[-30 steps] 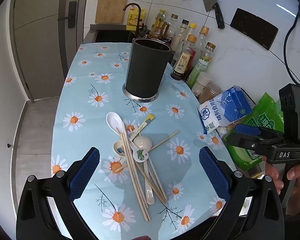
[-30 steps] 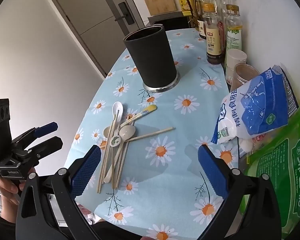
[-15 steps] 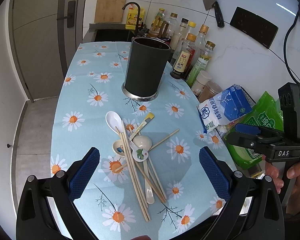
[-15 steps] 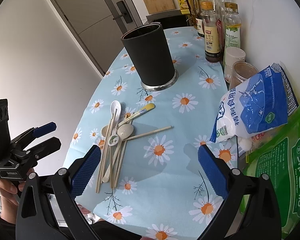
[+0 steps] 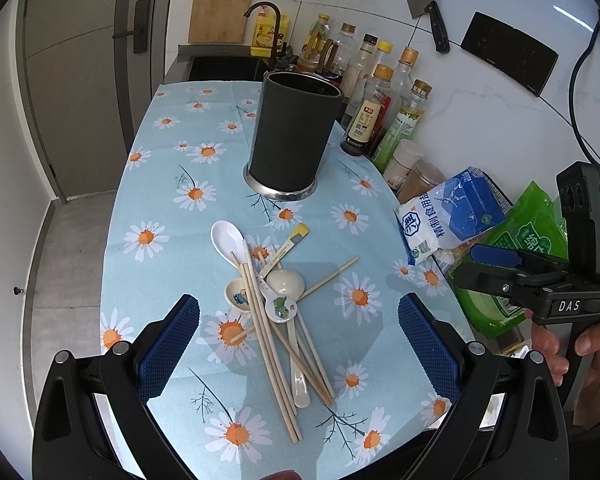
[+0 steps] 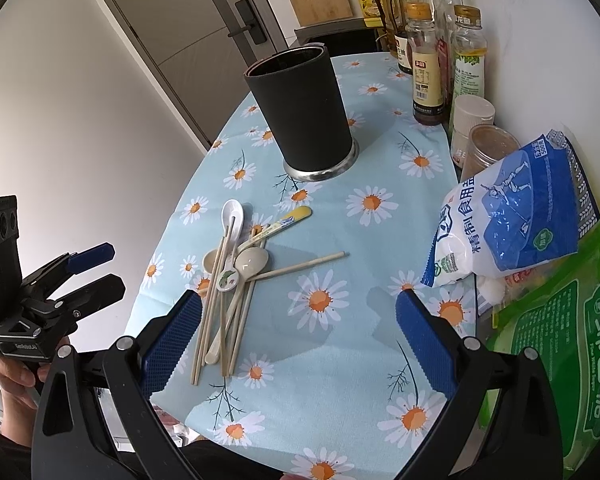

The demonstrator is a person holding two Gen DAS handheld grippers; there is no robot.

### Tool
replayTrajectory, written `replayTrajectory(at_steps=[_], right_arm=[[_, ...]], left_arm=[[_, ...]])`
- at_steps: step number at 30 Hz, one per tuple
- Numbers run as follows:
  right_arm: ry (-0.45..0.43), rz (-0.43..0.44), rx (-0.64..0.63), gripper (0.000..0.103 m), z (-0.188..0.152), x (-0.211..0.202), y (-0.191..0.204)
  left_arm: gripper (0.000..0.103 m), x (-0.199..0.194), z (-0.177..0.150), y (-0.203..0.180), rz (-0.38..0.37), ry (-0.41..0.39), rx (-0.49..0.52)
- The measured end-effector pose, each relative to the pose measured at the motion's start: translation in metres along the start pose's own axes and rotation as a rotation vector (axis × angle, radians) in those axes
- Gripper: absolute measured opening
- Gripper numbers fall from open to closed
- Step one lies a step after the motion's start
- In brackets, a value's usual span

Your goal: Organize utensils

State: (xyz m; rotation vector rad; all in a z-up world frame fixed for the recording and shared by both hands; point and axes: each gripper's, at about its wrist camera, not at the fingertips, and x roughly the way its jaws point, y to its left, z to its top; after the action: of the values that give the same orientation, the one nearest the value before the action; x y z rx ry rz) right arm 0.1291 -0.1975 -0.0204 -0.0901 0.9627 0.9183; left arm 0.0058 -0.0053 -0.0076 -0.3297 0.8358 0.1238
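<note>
Both claws are spread wide and hold nothing. The left claw (image 5: 299,344) hovers over the heap of chopsticks (image 5: 269,332) and spoons (image 5: 285,282) on the bench (image 5: 152,208). The holder (image 5: 294,138) stands beyond. The right claw (image 6: 298,340) hangs just right of the heap.

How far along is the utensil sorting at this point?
Nothing looks done: the spoons and chopsticks lie in a crossed pile on the daisy tablecloth, none standing in the black holder. Nothing is in hand: the left claw and right claw are open, above the cloth. All of the sorting remains.
</note>
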Motion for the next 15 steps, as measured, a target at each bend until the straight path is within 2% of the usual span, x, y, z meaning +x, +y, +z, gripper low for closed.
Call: replayTrajectory(at_steps=[4,10,12,15], right_arm=[[0.012,-0.014,-0.008,0.096,0.0,0.002,0.0],[0.029,-0.034,-0.021,0.096,0.0,0.007,0.0],[0.029,-0.059,-0.042,0.096,0.0,0.007,0.0],[0.031,-0.053,-0.04,0.096,0.0,0.009,0.0]], left_arm=[[0.097,0.003,-0.001,0.005,-0.004,0.01,-0.013],[0.096,0.012,-0.005,0.017,-0.056,0.04,-0.052],[0.091,0.017,-0.008,0.02,-0.077,0.055,-0.057],[0.08,0.03,-0.014,0.028,-0.081,0.097,-0.079]])
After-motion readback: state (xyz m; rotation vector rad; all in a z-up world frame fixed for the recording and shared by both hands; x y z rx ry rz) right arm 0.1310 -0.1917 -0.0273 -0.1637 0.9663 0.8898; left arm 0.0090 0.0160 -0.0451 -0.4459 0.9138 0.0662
